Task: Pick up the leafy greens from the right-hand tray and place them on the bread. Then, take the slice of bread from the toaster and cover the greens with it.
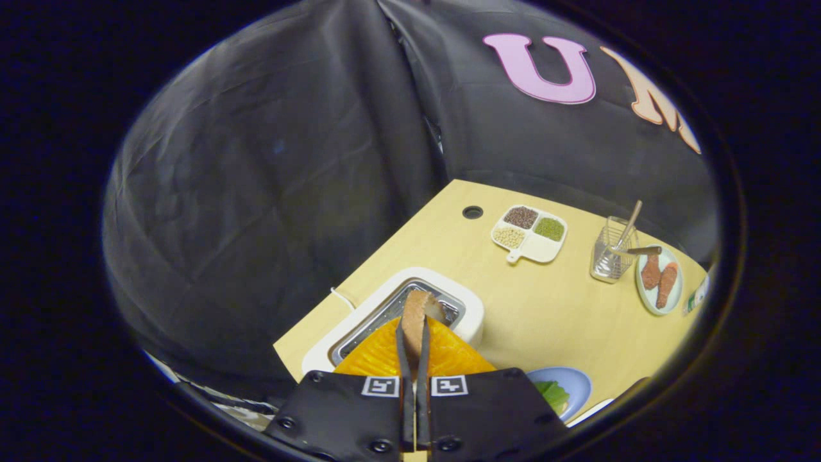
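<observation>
The tongs [414,333] are closing on the slice of bread [417,311], their two fingers lying nearly together with the slice pinched edge-on between the tips, so they appear clamped on it. The slice is standing upright, its long axis running straight ahead along the fingers, its brown crust facing the camera and its far end sitting over the slot of the white toaster [449,301] just beyond the tips; whether it is already clear of the slot cannot be told. The leafy greens [553,393] are lying on a blue plate [574,382] just to the right of the tongs, low and close, so the coming carry is looking like a short swing rightward and down. Any bread beneath the greens is hidden. Farther out on the tabletop [532,308] are sitting a divided dish of beans [530,233] and a wire holder [612,250].
</observation>
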